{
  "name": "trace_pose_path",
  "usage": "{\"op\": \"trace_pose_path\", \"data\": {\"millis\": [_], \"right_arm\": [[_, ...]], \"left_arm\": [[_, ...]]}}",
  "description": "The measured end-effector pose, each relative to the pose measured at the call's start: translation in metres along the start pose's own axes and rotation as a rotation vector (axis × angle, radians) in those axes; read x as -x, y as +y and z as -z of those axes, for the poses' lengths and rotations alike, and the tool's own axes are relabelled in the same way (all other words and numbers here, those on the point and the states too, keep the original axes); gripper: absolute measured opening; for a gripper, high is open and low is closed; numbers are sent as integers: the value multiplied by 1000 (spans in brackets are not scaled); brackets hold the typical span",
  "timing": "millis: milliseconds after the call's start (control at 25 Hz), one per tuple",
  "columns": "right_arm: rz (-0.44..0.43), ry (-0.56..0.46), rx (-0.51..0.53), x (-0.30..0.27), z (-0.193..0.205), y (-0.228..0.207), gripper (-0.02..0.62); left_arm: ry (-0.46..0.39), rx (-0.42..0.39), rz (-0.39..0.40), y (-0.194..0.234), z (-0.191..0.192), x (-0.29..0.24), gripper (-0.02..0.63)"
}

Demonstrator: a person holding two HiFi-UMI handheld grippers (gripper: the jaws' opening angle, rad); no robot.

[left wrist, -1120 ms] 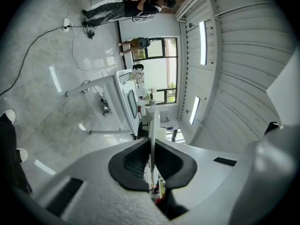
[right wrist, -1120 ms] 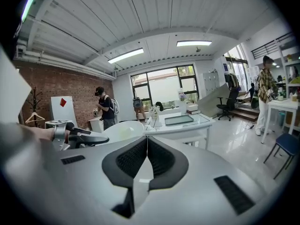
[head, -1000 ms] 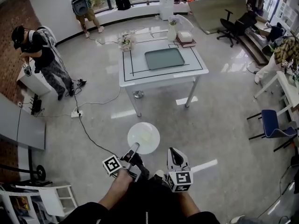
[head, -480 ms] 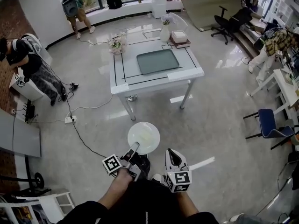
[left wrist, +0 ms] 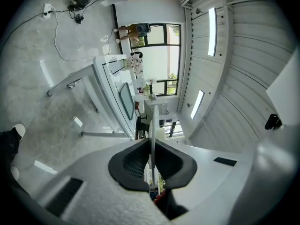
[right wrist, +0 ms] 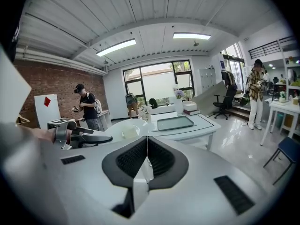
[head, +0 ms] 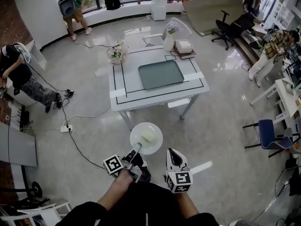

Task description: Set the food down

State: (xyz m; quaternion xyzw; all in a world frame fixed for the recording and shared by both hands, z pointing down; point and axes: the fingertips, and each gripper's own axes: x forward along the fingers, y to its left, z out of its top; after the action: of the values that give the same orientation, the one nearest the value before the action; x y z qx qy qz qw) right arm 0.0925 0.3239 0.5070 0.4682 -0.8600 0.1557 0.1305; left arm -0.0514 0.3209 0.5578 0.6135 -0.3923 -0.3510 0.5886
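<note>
Head view, approach to the table. Your left gripper (head: 137, 149) was clamped on the near rim of the white plate (head: 146, 138). It held the plate level in front of you, with the pale piece of food (head: 149, 135) lying on it. In the left gripper view the plate ran edge-on between the closed pads. Your right gripper (head: 174, 154) rode beside it, jaws together on nothing.

Compared with the frames of the preceding second, the white table (head: 123, 95) and its grey-green tray (head: 161, 74) sat lower and larger in the view, close beyond the plate's far rim. Plate and grippers had kept their places relative to your body, so you had been walking toward the table, not manoeuvring the load.

The food was not yet down; it hung over bare floor, short of the table edge. By this reading the carry was nearly over. What remained was to bring the plate over the tabletop and lower it before releasing the rim.
</note>
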Motion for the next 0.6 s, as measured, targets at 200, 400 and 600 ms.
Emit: {"op": "trace_pose_path", "data": {"millis": [200, 400, 600], "right_arm": [[3, 11, 8, -42, -12, 6, 11], [4, 12, 10, -78, -24, 13, 11], [11, 20, 9, -99, -32, 12, 10]], "left_arm": [[-8, 22, 1, 7, -41, -18, 20], [-6, 26, -10, 17, -76, -30, 20], [-7, 31, -13, 20, -98, -42, 20]]}}
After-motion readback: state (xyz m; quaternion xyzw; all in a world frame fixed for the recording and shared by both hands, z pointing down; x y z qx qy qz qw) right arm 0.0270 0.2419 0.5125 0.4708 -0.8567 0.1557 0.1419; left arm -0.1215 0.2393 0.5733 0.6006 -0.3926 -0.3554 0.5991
